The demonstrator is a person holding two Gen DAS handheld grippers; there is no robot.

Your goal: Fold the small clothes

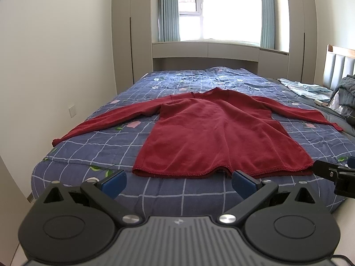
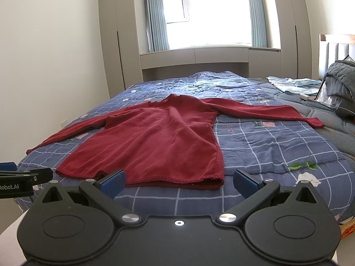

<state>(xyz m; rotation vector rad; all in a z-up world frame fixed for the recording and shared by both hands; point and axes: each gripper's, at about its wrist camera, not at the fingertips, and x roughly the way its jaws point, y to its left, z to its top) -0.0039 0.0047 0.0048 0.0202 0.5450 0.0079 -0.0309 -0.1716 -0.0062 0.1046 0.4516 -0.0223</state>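
A dark red long-sleeved top (image 1: 217,133) lies flat on the bed, hem toward me, both sleeves spread out to the sides; it also shows in the right wrist view (image 2: 155,141). My left gripper (image 1: 178,182) is open and empty, just short of the hem's left-middle part. My right gripper (image 2: 178,182) is open and empty, just short of the hem's right corner. Each gripper shows at the edge of the other's view: the right gripper (image 1: 339,175) and the left gripper (image 2: 20,177).
The bed has a blue checked quilt (image 1: 93,146). A light blue cloth (image 2: 292,84) and a grey blanket pile (image 2: 341,79) lie at the far right by the headboard (image 1: 339,66). A wall is on the left, cupboards and a window (image 1: 221,11) behind.
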